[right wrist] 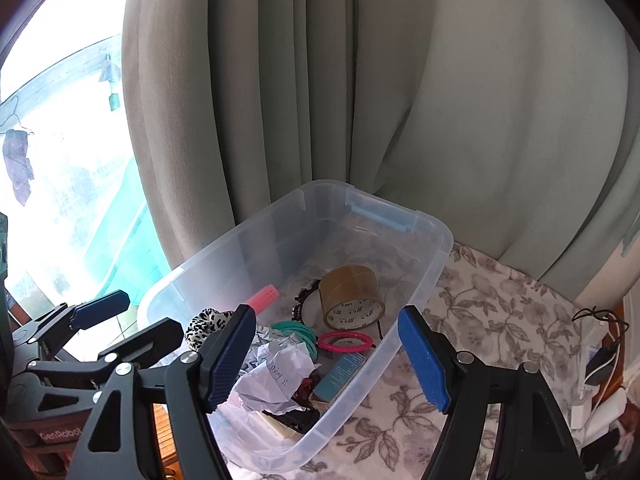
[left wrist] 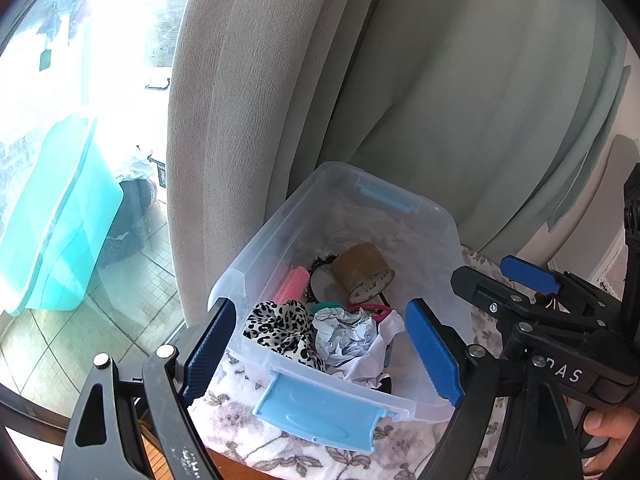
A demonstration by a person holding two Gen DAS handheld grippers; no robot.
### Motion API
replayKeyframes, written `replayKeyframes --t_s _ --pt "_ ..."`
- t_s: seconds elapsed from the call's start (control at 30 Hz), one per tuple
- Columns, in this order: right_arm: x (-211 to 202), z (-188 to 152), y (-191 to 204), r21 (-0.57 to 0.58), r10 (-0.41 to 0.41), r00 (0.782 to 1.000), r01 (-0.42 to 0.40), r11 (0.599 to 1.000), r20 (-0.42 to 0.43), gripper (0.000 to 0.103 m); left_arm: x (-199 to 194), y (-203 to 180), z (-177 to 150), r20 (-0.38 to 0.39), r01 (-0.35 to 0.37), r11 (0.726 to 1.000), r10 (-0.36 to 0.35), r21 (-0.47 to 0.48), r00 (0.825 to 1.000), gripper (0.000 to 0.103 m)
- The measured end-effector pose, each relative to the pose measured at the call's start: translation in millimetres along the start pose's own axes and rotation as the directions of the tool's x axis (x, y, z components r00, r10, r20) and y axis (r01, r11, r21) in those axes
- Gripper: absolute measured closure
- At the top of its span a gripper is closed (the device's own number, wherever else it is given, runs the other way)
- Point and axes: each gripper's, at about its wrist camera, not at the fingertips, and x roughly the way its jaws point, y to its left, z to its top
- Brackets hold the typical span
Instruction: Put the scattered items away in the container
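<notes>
Left gripper [left wrist: 326, 350] spread wide, nothing between the pads, poised over the near end of the clear plastic box [left wrist: 432, 216]. Between its fingers: a leopard-print scrunchie [left wrist: 280, 330] next to the left finger [left wrist: 208, 348], crumpled paper [left wrist: 348, 338] toward the right finger [left wrist: 434, 350]. Beyond the fingertips, deeper in the box: a pink hair roller [left wrist: 295, 284], a black toothed hairband [left wrist: 320, 264], a roll of brown tape [left wrist: 364, 272] on its side. Below the fingers, a light blue latch [left wrist: 316, 412] hanging at the box's near end.

Right gripper [right wrist: 326, 360] likewise spread, gripping nothing, held over the same box [right wrist: 436, 248]. Its left finger [right wrist: 228, 360] over the crumpled paper [right wrist: 276, 380]; its right finger [right wrist: 424, 364] outside the box wall, above the flowered cloth [right wrist: 500, 312]. Between the fingers: teal rings [right wrist: 298, 330], a pink ring [right wrist: 347, 340], a small teal packet [right wrist: 340, 374]. Past the fingertips, the tape roll [right wrist: 350, 294]. Left of the left finger, the scrunchie [right wrist: 202, 326] and the other gripper [right wrist: 102, 308].

Box on the flowered cloth, right in front of a pale curtain [right wrist: 440, 100].
</notes>
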Motion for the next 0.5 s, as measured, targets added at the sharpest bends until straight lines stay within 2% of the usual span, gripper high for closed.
replayKeyframes --t_s 0.13,0.23,0.5 --pt "-2.8 -3.6 -6.2 0.037 -0.010 1.000 0.010 0.999 -0.020 0.026 -0.7 -3.1 -0.7 0.001 -0.003 1.000 0.003 0.008 1.000 0.016" --pt "-24.4 -4.7 -9.7 0.062 -0.012 0.999 0.014 0.998 -0.033 0.026 -0.5 -6.6 -1.4 0.002 -0.014 1.000 0.014 0.025 1.000 0.016" --pt "-27.4 -13.5 -14.7 0.079 0.009 0.999 -0.005 0.997 -0.054 0.026 5.5 -7.5 -3.3 -0.016 -0.028 0.999 0.028 0.017 0.999 0.016"
